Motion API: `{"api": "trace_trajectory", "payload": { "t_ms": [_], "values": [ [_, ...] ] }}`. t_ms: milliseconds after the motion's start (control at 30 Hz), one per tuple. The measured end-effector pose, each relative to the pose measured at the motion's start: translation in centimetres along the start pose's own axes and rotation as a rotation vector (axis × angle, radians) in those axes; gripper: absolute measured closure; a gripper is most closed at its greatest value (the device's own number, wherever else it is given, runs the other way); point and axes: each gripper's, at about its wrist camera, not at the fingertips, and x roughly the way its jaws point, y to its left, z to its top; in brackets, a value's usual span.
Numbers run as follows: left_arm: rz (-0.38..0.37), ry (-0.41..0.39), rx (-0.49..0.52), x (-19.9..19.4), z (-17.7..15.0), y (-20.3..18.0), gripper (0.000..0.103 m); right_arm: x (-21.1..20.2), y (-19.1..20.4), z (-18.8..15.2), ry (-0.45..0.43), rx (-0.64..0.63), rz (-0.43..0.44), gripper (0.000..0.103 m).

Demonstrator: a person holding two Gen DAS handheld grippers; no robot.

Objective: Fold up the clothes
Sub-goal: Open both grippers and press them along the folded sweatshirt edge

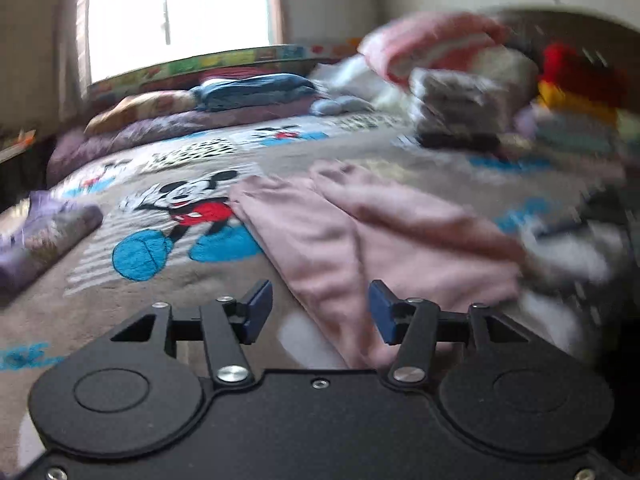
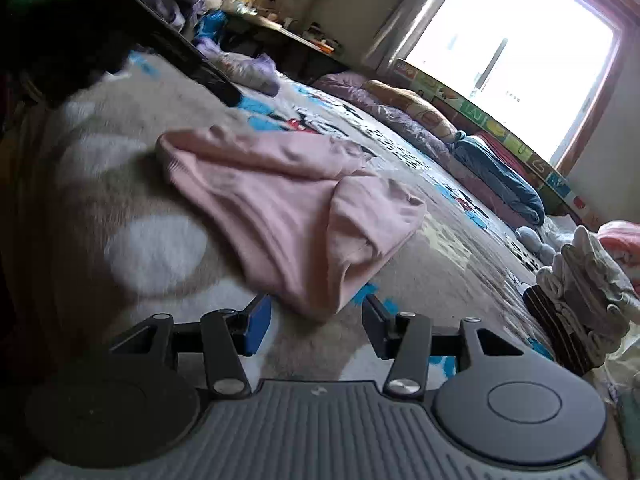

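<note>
**Pink garment lying on the bed between two open grippers**

Left wrist view: the left gripper (image 1: 320, 310) hangs low over the near edge of a pink garment (image 1: 360, 236), its blue-padded jaws apart and nothing pressed between them. The garment lies crumpled and partly folded on a grey cartoon-mouse blanket (image 1: 180, 208) that covers the bed. To the right, blurred, stands a stack of folded clothes (image 1: 456, 108), with a pink folded item (image 1: 432, 44) above it. Along the far side lie a blue folded cloth (image 1: 252, 90) and a purple quilt (image 1: 132, 136) below a bright window (image 1: 176, 12).

Right wrist view: the right gripper (image 2: 316, 326) also has its jaws apart and empty, just short of the nearest fold of the pink garment (image 2: 280, 192), which hangs close above the gap between them. The garment rests on the blanket (image 2: 152, 252), one flap turned over its right part. The stack of folded clothes (image 2: 580, 300) stands at the right edge, well apart from the garment.
</note>
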Motion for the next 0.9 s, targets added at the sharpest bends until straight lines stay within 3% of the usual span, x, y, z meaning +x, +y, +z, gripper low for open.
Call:
{"api": "trace_trajectory", "payload": {
  "t_ms": [133,300,433,600,667,900],
  "values": [
    [0.049,0.037,0.193,-0.5,-1.5,-3.4,0.05,-0.1,0.3,-0.5,0.016,-0.032,-0.017,0.049],
    [0.171,0.07,0.505,1.0,-3.1,-6.7,0.05,0.4,0.8,-0.7,0.021,-0.061,-0.032,0.048],
    [0.184,0.118,0.674,1.6,-4.5,-7.9,0.053,1.1,1.2,-0.5,0.009,-0.102,-0.047,0.048],
    [0.226,0.112,0.717,2.6,-4.9,-7.5,0.054,0.9,1.1,-0.4,0.03,-0.113,-0.044,0.048],
    [0.235,0.095,0.74,3.4,-5.0,-7.7,0.059,1.0,1.2,-0.5,0.025,-0.12,-0.05,0.048],
    [0.254,0.086,0.652,3.8,-4.8,-7.3,0.064,2.5,1.1,-0.3,-0.012,-0.117,-0.049,0.048]
  ]
}}
